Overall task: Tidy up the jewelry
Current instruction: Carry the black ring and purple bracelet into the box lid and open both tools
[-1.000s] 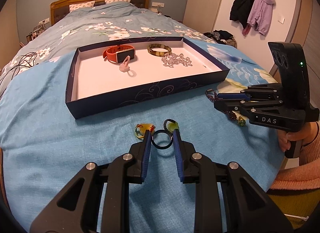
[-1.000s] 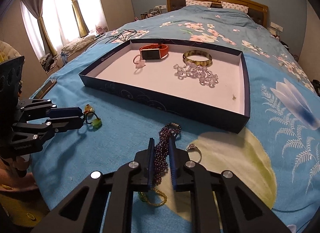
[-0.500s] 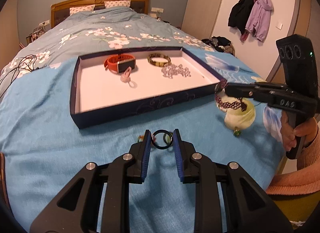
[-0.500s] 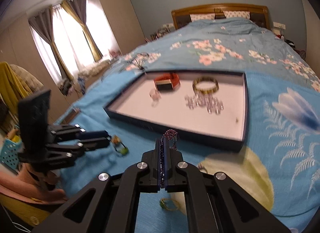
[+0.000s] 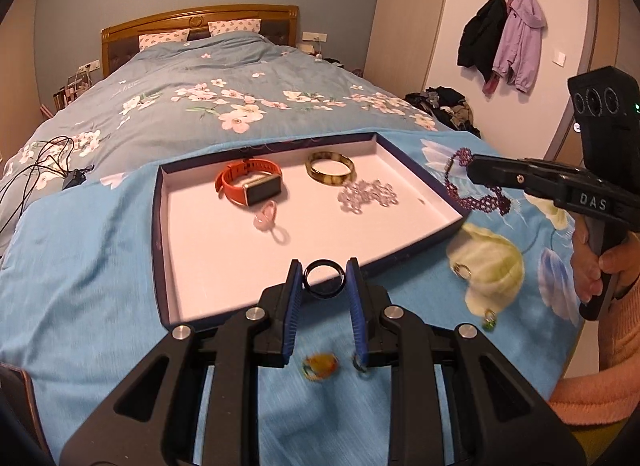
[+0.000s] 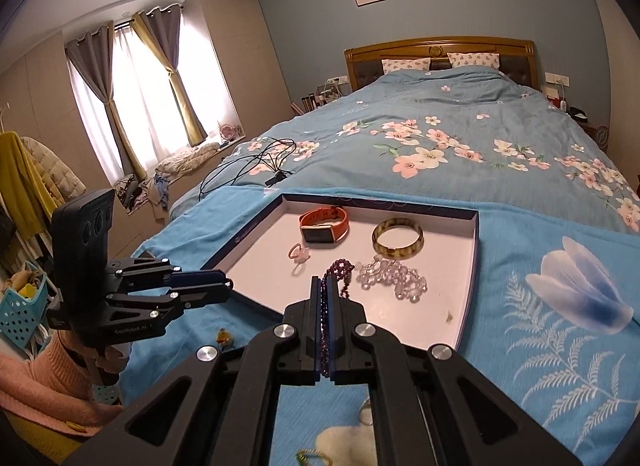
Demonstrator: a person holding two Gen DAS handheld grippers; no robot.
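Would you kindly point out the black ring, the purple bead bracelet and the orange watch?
black ring (image 5: pixel 324 284), left wrist view, on its near rim.
purple bead bracelet (image 5: pixel 480 201), left wrist view, on its hanging loop.
orange watch (image 6: pixel 318 232), right wrist view, on its screen.

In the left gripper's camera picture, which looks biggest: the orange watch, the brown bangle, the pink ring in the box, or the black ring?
1. Orange watch
2. Brown bangle
3. Black ring and pink ring: they look alike, and the black one is nearer the camera, so no ranking.
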